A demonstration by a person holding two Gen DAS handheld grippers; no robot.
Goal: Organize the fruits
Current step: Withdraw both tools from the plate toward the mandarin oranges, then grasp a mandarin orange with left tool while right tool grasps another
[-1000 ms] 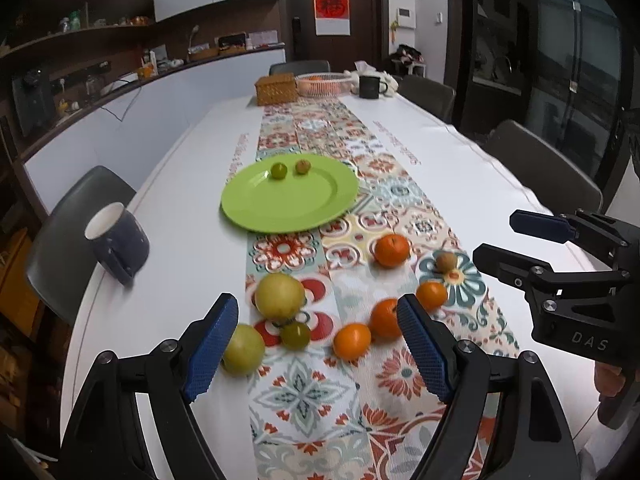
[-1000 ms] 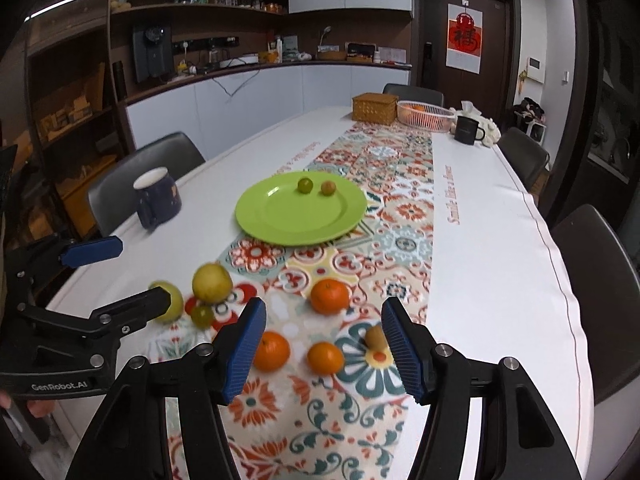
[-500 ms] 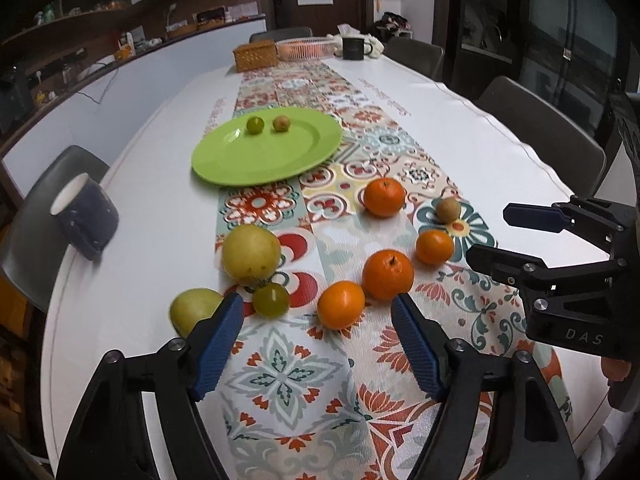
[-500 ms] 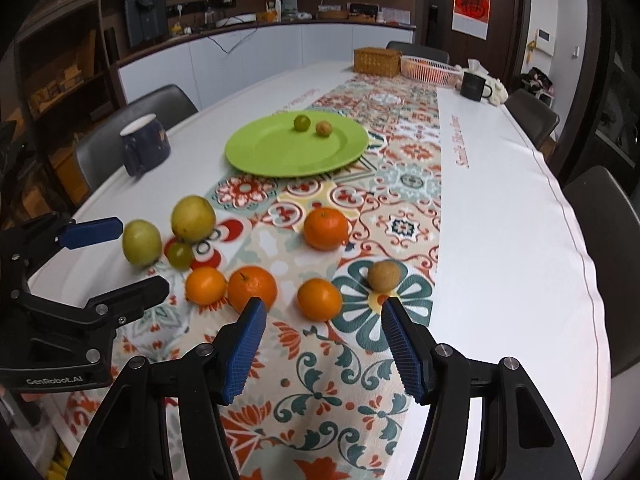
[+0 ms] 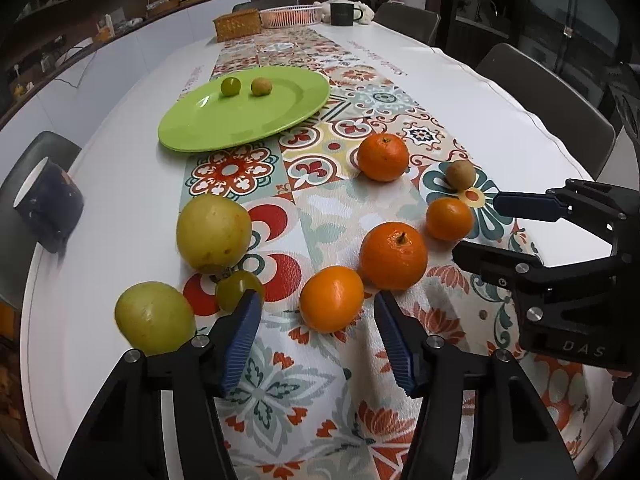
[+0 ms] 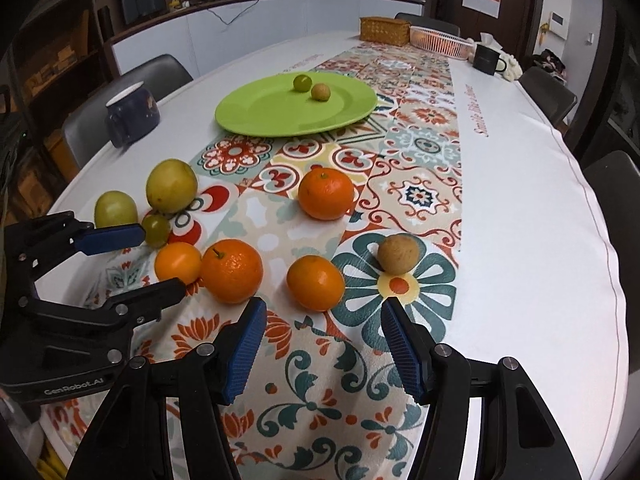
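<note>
My left tongs (image 5: 318, 316): the jaws are closing, a smooth round orange (image 5: 331, 298) stands between the blue pads but nothing presses it.
My right tongs (image 6: 323, 322): spread, a small round orange (image 6: 315, 282) is just in front of the gap, not touched.
Fruits: loose on the patterned tile-print table runner (image 5: 320, 208); a stemmed orange (image 5: 393, 255) touches the smooth one.
Round lime-green plate (image 5: 208, 136): farther up the runner, carrying a small green fruit (image 5: 231, 87) and a small tan fruit (image 5: 261, 87).
</note>
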